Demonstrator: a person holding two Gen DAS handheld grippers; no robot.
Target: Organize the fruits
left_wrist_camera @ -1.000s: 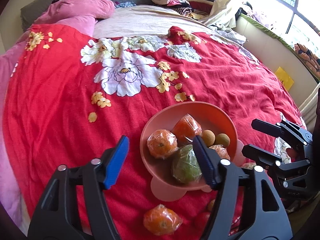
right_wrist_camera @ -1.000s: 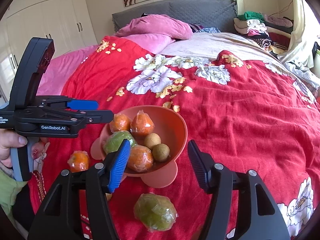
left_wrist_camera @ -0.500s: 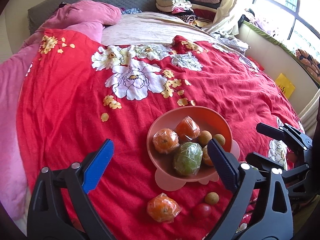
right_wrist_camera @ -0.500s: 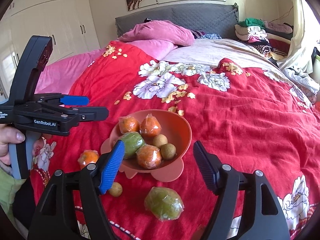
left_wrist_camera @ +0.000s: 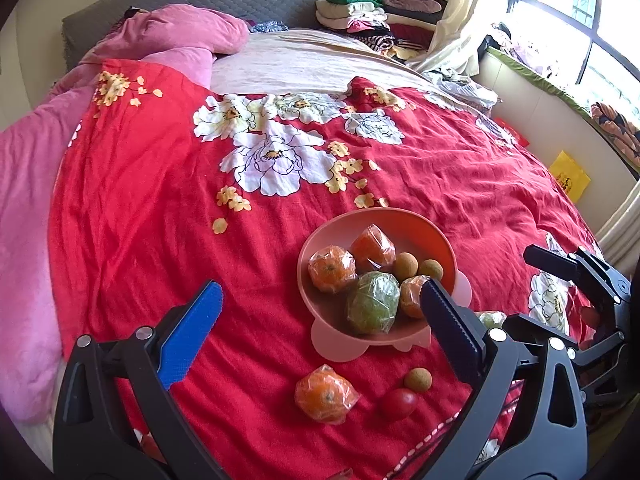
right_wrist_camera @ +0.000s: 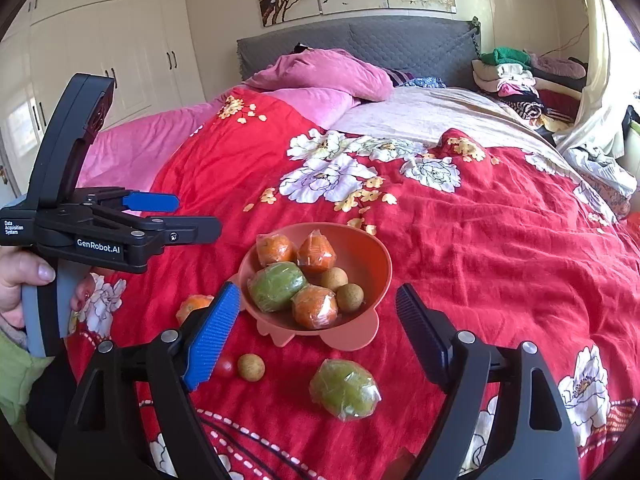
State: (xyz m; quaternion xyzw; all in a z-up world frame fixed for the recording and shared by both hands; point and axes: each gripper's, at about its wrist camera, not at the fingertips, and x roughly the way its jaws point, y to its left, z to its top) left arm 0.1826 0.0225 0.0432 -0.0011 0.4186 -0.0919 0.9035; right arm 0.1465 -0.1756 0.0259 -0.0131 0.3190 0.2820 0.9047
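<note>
Both the left gripper (left_wrist_camera: 316, 324) and right gripper (right_wrist_camera: 318, 320), just opening wide, empty, flank the fruit bowl (right_wrist_camera: 372, 256).

Bright daylight enters through the window (left_wrist_camera: 580, 12), which is blown out with glare. The bedspread (left_wrist_camera: 168, 208) beneath it is sharply lit. Fisheye bending, dark vignette at frame edges.

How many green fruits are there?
2. One wrapped green fruit sits in the bowl; the other green fruit lies on the red bedspread in front of it. More could be hidden.
</note>
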